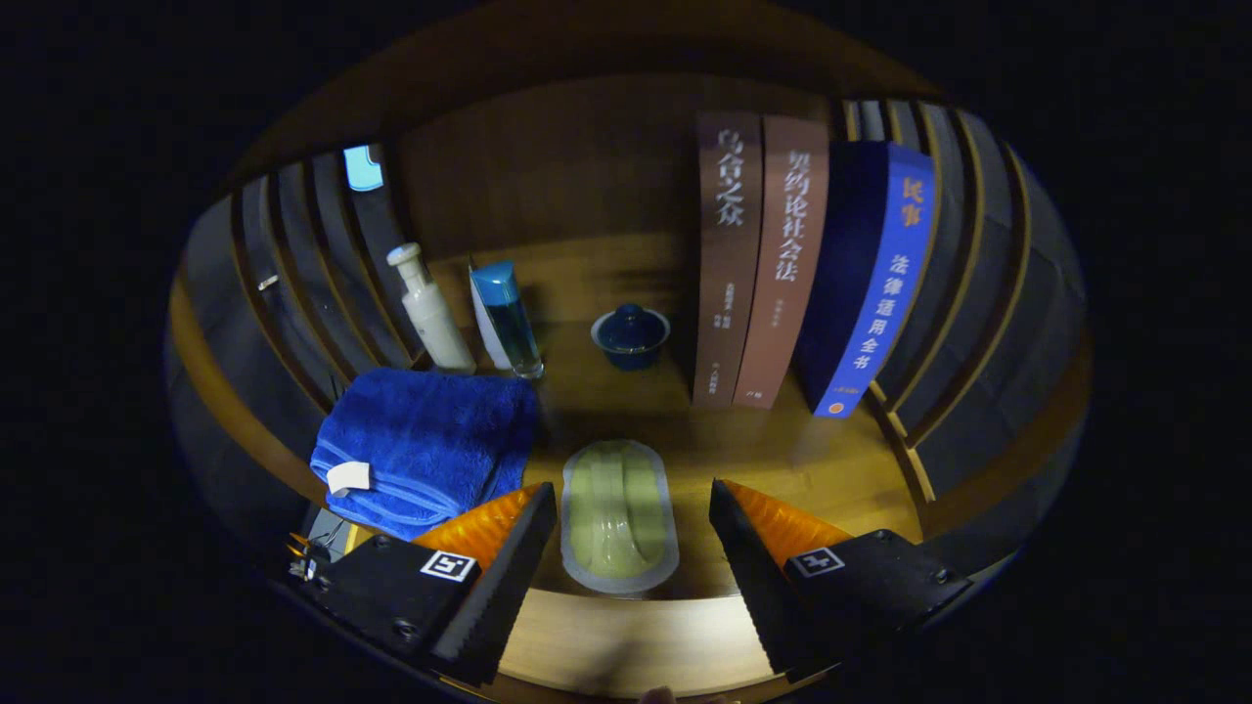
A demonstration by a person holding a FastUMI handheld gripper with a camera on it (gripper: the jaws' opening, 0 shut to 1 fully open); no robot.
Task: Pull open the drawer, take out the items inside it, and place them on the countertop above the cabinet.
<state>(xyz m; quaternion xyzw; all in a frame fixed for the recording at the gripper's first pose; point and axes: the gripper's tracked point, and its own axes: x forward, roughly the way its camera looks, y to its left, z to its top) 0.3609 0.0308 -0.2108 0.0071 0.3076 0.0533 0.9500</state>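
Note:
A pale green oblong item in a clear sealed packet lies flat on the wooden countertop. It sits between my two fingers, with a gap on each side. My gripper is open, and neither finger touches the packet. The countertop's lighter front edge runs below the fingers. A folded blue towel with a white tag lies just left of the left finger.
Beyond the towel stand a white bottle and a blue-capped clear bottle. A dark blue lidded cup sits at the back centre. Two brown books and a blue book stand upright to the right. Slatted walls close both sides.

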